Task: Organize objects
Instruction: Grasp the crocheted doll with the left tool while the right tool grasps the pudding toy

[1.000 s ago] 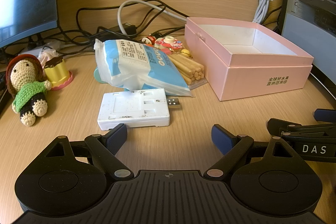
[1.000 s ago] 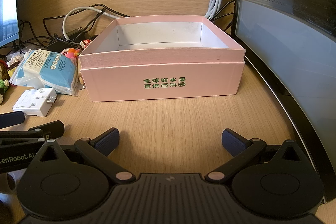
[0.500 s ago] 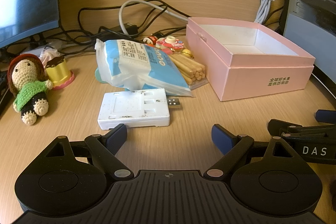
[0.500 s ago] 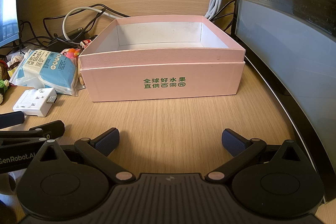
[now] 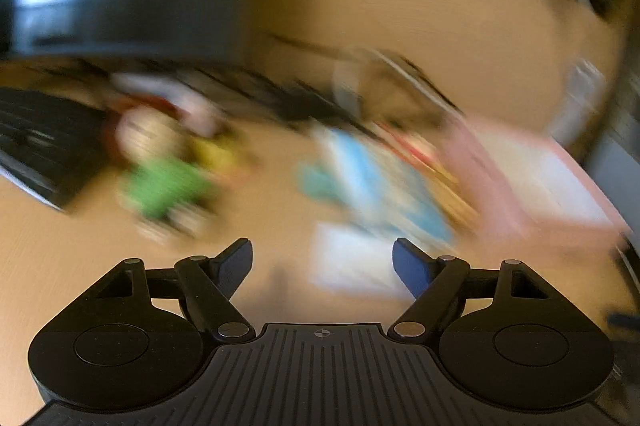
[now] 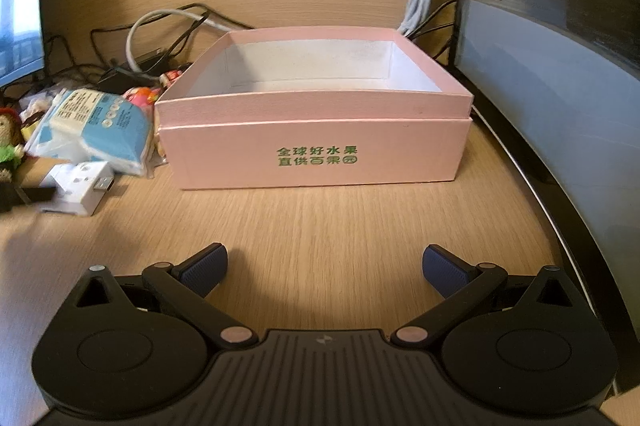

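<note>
While your left tongs (image 5: pixel 322 260) swing over the desk (image 6: pixel 340 226) with their jaws apart and just narrowed a little, nothing lies between them: the white adapter (image 5: pixel 356 262) sits just ahead and slightly to their right, its long axis running across your line of reach, plug end toward the pink box (image 6: pixel 316 130). Your left hand is plainly the nearer one to it; the right tongs (image 6: pixel 325 266) hover wide apart and empty, squarely in front of the box, with bare desk between. From the right tongs the adapter (image 6: pixel 78 184) lies well off to the left. Counting: one box, open and empty, one adapter, one blue-and-white packet (image 6: pixel 100 126) just beyond the adapter, one crocheted doll (image 5: pixel 160 170) further left; the smaller bits behind the packet are too blurred to count
</note>
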